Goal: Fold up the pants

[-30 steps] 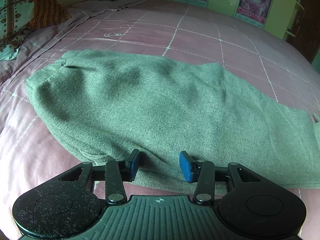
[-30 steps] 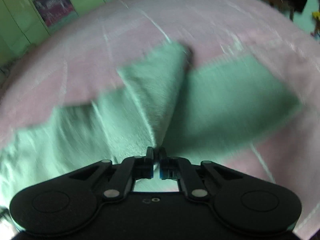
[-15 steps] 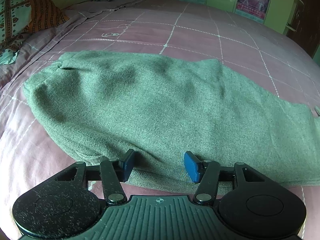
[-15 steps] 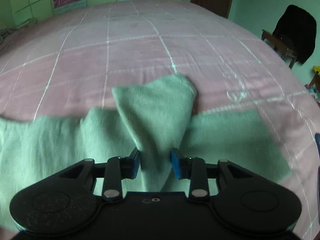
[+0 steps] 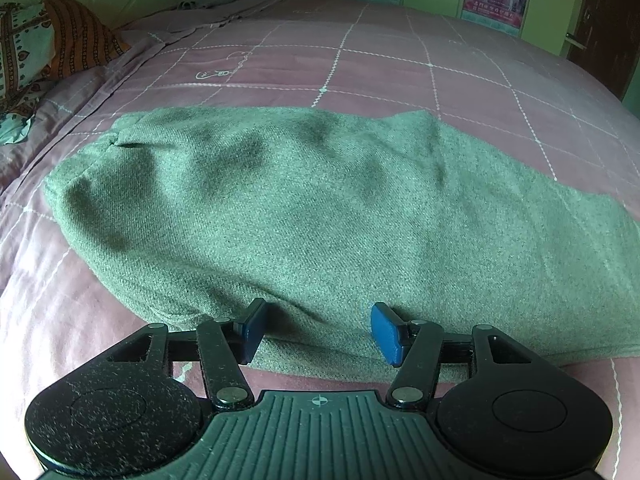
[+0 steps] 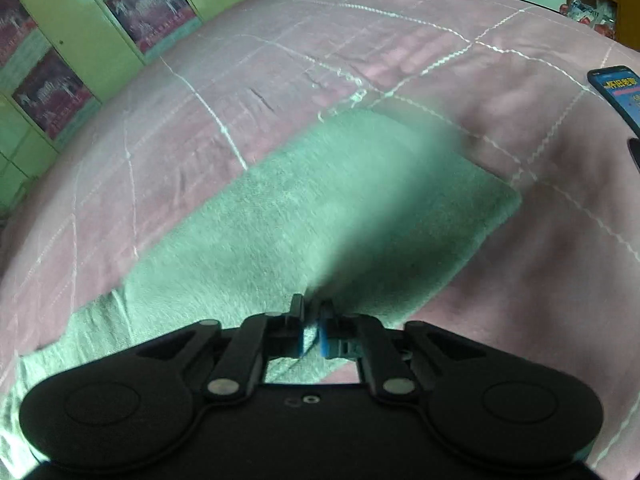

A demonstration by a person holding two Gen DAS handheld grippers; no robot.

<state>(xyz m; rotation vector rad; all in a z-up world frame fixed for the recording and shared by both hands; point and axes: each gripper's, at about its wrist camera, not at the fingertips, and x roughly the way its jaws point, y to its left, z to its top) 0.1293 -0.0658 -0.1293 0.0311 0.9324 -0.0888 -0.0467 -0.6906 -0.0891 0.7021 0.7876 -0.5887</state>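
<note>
Green knit pants lie flat across the pink checked bed cover. In the left wrist view my left gripper sits at the pants' near edge. Its jaws are opening, and the blue pads stand apart over the hem without pressing it. In the right wrist view a pant leg runs diagonally up to a squared end. My right gripper is closing, its pads nearly together on a strip of the green cloth. A blurred flap of the leg rises from the jaws.
A phone with a lit screen lies on the bed at the right edge. A patterned pillow and orange cloth lie at the far left. Green cupboards with posters line the wall beyond the bed.
The left jaws have spread wider while that hand stayed put. The right gripper let its jaws part, then narrowed them on the leg cloth again, and swung sideways, bringing the phone into view.
</note>
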